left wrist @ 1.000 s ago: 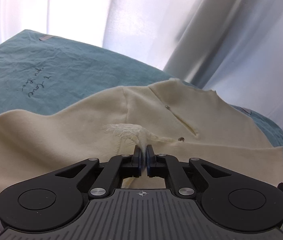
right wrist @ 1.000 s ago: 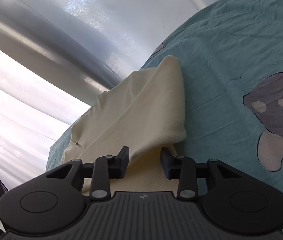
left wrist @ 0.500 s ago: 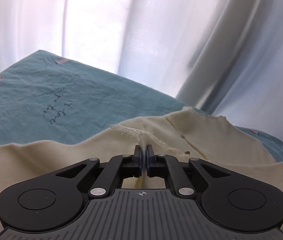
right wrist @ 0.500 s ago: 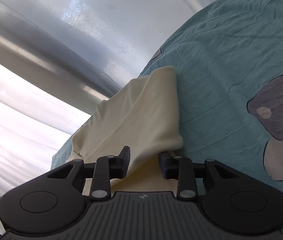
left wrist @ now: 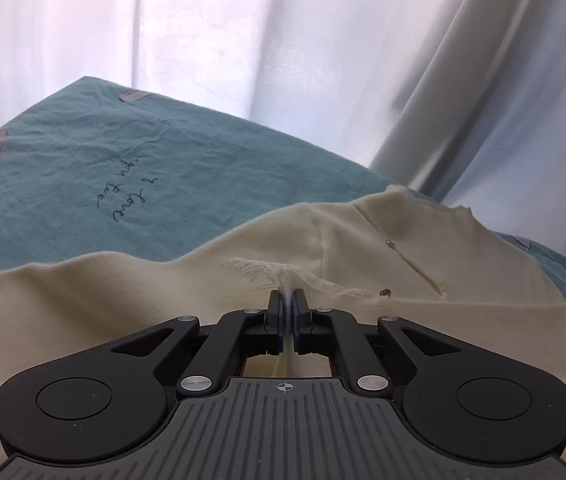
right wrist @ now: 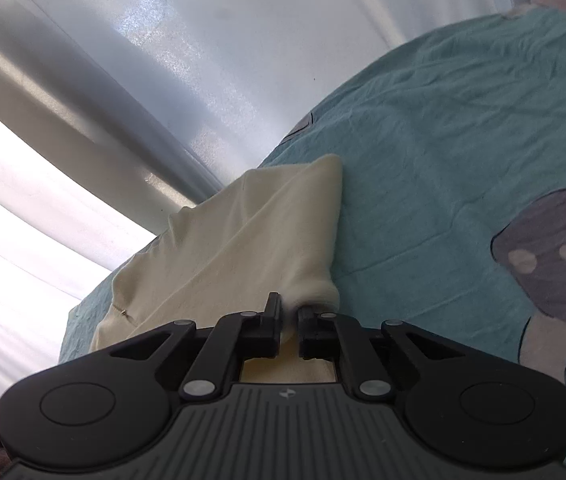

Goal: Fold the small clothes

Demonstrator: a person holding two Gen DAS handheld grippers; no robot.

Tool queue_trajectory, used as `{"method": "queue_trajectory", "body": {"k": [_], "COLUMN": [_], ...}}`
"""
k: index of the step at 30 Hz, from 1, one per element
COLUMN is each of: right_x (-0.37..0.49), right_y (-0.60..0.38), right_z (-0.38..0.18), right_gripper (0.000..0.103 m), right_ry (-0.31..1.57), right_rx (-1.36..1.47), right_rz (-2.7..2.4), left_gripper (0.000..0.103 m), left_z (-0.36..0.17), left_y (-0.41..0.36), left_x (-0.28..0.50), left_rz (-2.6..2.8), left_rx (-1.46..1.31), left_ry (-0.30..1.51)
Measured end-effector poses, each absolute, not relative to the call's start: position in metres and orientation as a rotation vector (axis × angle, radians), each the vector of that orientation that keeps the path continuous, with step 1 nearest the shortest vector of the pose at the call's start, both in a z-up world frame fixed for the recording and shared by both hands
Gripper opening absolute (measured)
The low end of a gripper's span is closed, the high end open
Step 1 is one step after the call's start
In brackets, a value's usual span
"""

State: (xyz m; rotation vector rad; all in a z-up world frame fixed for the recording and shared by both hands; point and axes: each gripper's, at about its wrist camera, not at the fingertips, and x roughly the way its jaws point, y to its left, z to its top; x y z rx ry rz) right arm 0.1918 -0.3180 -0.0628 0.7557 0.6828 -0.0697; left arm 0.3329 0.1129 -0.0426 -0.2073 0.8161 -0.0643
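Left wrist view: left gripper (left wrist: 288, 300) pinches a frayed edge of the cream garment (left wrist: 131, 304), jaws pressed together on a thin tuft at centre frame. Garment lies spread across the lower half, on the teal bedsheet (left wrist: 83, 168); white curtain (left wrist: 243, 40) fills the top. Right wrist view: right gripper (right wrist: 290, 312) has just been closing and now nips a folded corner of the garment (right wrist: 243, 248), at centre frame. Risks, as judged: the left grip holds mostly loose threads, so a pull may tear the fray or slip free. The right bite looks shallow; lifting unevenly could drop the corner or skew the fold.
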Motion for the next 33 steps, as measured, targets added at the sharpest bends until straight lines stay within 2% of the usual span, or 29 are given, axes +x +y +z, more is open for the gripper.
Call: {"method": "queue_trajectory", "body": {"k": [3, 5, 7, 9, 13, 15, 17, 19, 21, 23, 25, 30, 31, 33], "right_x": [0.195, 0.198, 0.196, 0.190, 0.178, 0.181, 0.195, 0.210, 0.225, 0.238, 0.246, 0.246, 0.246, 0.246], "right_y": [-0.312, -0.309, -0.310, -0.311, -0.311, -0.309, -0.303, -0.290, -0.273, -0.256, -0.242, -0.221, -0.220, -0.217], "right_z": [-0.061, -0.062, -0.058, -0.051, -0.032, -0.024, -0.020, -0.020, -0.022, -0.029, -0.041, -0.046, -0.047, -0.047], "right_gripper": [0.007, 0.008, 0.017, 0.021, 0.030, 0.030, 0.030, 0.030, 0.030, 0.030, 0.030, 0.030, 0.030, 0.030], "right_ry": [0.696, 0.722, 0.737, 0.735, 0.716, 0.700, 0.697, 0.703, 0.728, 0.761, 0.802, 0.752, 0.742, 0.738], "right_rx": [0.688, 0.660, 0.667, 0.655, 0.579, 0.556, 0.535, 0.483, 0.412, 0.333, 0.264, 0.107, 0.095, 0.081], "right_rz": [-0.085, -0.078, -0.060, -0.043, -0.018, -0.001, 0.011, 0.044, 0.066, 0.086, 0.080, 0.049, 0.041, 0.028], "left_gripper": [0.007, 0.012, 0.017, 0.017, 0.039, 0.042, 0.042, 0.037, 0.027, 0.012, 0.010, 0.011, 0.016, 0.038], "left_z": [-0.046, -0.049, -0.047, -0.042, -0.036, -0.041, -0.047, -0.054, -0.060, -0.060, -0.058, -0.054, -0.051, -0.042], "left_y": [0.114, 0.118, 0.126, 0.135, 0.141, 0.136, 0.126, 0.116, 0.108, 0.105, 0.104, 0.116, 0.122, 0.137], "left_x": [0.335, 0.334, 0.331, 0.327, 0.324, 0.325, 0.327, 0.329, 0.331, 0.332, 0.334, 0.327, 0.321, 0.305], "left_rz": [-0.042, -0.016, 0.007, 0.011, -0.006, -0.036, -0.066, -0.074, -0.059, -0.050, -0.017, 0.097, 0.110, 0.127], "left_rx": [-0.199, -0.201, -0.222, -0.243, -0.266, -0.278, -0.274, -0.249, -0.224, -0.221, -0.214, -0.208, -0.222, -0.280], "left_ry": [0.830, 0.843, 0.841, 0.828, 0.807, 0.826, 0.856, 0.879, 0.896, 0.884, 0.871, 0.840, 0.826, 0.792]}}
